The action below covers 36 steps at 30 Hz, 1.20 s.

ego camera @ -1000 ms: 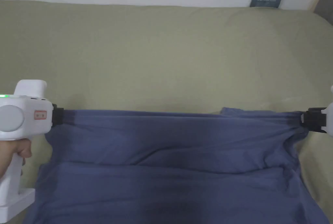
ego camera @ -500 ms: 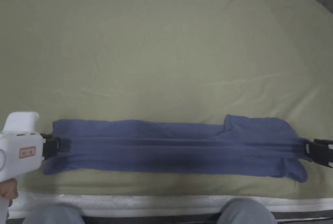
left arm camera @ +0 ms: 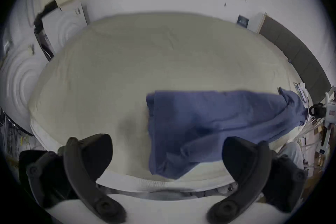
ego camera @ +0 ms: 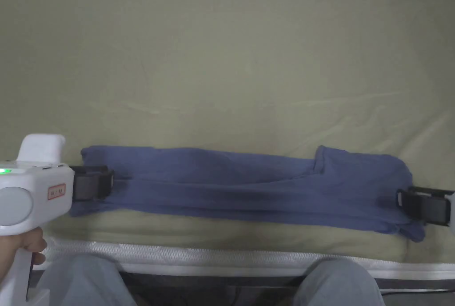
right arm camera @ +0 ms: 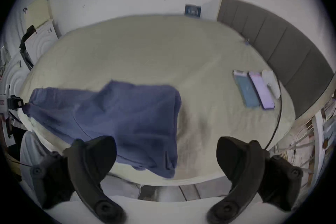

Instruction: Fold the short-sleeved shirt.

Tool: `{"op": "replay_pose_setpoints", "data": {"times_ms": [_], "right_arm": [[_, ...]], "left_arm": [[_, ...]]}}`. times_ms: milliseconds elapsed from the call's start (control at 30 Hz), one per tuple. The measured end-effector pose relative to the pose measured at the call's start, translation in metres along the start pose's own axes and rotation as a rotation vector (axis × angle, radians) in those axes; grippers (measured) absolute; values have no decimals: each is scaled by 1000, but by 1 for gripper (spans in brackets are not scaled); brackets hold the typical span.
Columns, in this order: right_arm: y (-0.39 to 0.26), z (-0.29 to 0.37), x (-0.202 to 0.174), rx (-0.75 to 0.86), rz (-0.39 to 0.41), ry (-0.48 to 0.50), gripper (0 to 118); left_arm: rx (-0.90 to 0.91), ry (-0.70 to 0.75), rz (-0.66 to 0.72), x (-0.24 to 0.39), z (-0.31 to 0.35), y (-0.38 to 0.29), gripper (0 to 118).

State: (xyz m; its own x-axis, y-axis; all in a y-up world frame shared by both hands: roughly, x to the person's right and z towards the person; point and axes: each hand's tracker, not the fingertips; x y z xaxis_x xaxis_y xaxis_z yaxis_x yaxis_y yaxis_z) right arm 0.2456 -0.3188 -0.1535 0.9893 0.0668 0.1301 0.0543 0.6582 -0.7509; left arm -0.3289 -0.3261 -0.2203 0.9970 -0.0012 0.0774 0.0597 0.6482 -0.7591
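Head view: shirt [ego camera: 249,189] lies as a long folded band low in the frame, near the bed [ego camera: 222,62] edge; left gripper [ego camera: 95,182] and right gripper [ego camera: 411,204] sit at its ends.
Left gripper view: jaws spread wide, released; shirt [left arm camera: 209,124] centre-right.
Right gripper view: jaws spread, empty; shirt [right arm camera: 118,118] centre-left.
Risk: loose right-end flap may spill off the edge if nudged.

Soft, even indoor light, rather dim, with no glare. The head view is fairly sharp; the bed [ego camera: 231,66] shows only faint shadows. Both gripper views are fisheye, bent at the edges with black corners, and motion-blurred: the shirt [left arm camera: 209,122] smears, and a dark soft shadow lies beside it.
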Motion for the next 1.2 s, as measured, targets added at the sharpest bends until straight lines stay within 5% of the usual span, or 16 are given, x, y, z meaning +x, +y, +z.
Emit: {"op": "replay_pose_setpoints", "data": {"times_ms": [100,167,200,233,267,400,633,1033,1200], "right_arm": [[19,13,-21,56,-20,34,112],[23,12,-43,91,-7,58,94],[27,17,-56,132,-1,59,73],[29,20,-69,164,4,66,49],[29,17,-81,174,12,72,15],[25,-3,-119,175,-26,148,13],[10,-8,-179,283,-8,68,13],[5,10,-232,414,106,6,13],[6,8,-239,405,112,31,13]], "left_arm": [[44,-14,14,10,10,15,118],[70,-38,39,18,15,22,106],[80,-56,43,24,16,24,87],[97,-61,43,28,18,23,50],[109,-68,38,34,18,23,0],[117,-129,13,53,11,11,0],[80,-168,20,49,0,3,0],[-337,-659,434,-107,-66,45,0],[-417,-682,422,-130,-92,45,0]]}}
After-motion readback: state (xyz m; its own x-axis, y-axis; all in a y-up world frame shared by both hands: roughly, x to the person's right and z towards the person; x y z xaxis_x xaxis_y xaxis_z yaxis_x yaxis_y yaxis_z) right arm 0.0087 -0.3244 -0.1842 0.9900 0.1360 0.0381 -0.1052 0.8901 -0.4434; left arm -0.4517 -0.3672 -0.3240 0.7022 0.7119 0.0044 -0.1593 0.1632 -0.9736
